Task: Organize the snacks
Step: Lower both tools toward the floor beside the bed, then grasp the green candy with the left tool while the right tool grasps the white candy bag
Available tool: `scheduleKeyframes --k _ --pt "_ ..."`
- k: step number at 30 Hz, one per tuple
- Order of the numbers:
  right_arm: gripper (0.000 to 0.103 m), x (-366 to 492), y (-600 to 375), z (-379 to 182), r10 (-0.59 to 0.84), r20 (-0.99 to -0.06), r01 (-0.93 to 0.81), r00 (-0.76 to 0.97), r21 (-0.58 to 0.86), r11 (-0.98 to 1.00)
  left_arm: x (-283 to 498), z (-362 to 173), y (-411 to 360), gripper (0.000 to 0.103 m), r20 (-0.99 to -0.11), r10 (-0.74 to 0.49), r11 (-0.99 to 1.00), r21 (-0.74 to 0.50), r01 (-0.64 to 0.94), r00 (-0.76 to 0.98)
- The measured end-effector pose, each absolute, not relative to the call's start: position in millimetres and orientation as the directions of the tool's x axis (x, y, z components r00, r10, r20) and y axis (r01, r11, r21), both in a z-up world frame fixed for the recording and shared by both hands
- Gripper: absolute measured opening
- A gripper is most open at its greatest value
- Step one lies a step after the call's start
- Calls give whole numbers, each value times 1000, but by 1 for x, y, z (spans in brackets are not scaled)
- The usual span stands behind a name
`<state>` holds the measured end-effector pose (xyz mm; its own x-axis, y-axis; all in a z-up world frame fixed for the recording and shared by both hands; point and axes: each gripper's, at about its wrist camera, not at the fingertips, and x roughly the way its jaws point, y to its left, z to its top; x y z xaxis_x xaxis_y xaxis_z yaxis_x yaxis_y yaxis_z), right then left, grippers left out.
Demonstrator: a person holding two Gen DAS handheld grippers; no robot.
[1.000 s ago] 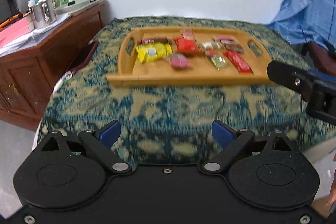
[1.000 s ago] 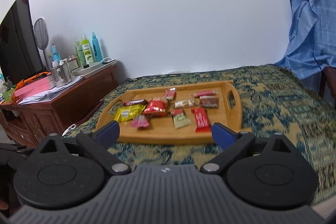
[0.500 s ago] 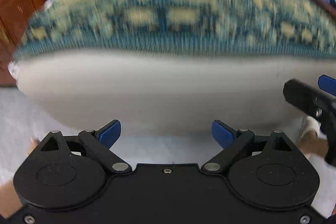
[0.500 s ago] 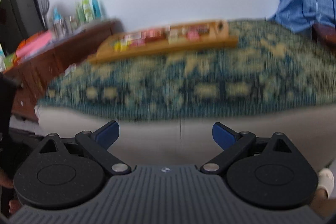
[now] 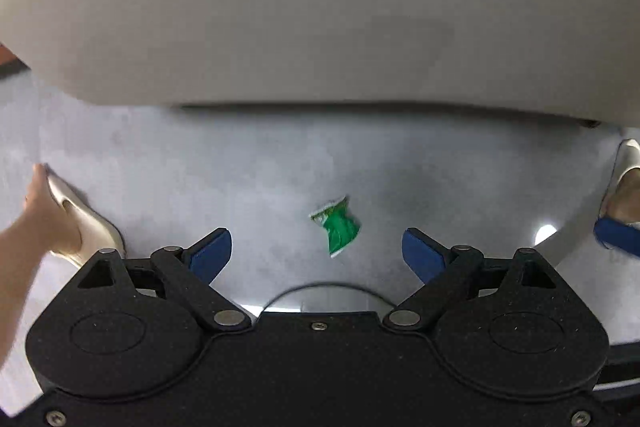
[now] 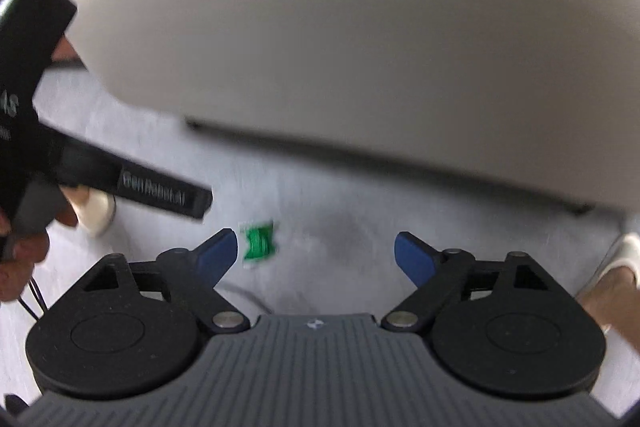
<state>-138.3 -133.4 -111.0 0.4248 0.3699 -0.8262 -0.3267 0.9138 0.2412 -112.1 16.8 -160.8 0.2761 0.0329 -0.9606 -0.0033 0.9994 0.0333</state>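
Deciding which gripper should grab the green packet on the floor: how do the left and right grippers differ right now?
The green packet lies between the left gripper fingers, slightly right of centre; in the right wrist view it sits off-centre, beside the right gripper left finger. The left gripper's body is plain black; the right's is ribbed grey. The left view is sharp; the right is motion-blurred. Both are open, empty and pointed down at the grey floor.

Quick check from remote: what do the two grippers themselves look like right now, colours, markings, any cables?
Left gripper: black body, round black hubs, blue fingertips. Right gripper: same black linkage and blue tips, but a ribbed grey body with a small white logo. Blurred white lettering runs along the left gripper's side; thin dark cables hang below it.
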Motion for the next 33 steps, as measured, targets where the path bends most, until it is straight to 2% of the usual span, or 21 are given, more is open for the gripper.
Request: scheduleKeyframes --k 11,13,23,28,31,33 --pt "91 -144 -117 -161 365 -879 -275 306 286 918 -100 -218 18 90 -977 51 999 49 -13 205" --pt "88 -146 -116 -170 367 -886 -263 284 296 918 -98 -224 19 89 -978 62 998 61 -13 199" --pt "83 -148 -102 -219 354 -932 -247 78 326 913 -86 -276 18 84 -991 72 997 74 14 113" --pt "69 -148 -99 -248 354 -933 -215 -70 361 908 -80 -297 16 78 -996 44 999 45 5 72" --pt "57 -149 -90 -259 364 -922 -256 -133 387 886 -77 -307 14 73 -998 33 999 34 11 62" --pt "54 -149 -82 -266 376 -910 -288 -174 412 864 -76 -314 11 72 -998 29 999 30 13 58"
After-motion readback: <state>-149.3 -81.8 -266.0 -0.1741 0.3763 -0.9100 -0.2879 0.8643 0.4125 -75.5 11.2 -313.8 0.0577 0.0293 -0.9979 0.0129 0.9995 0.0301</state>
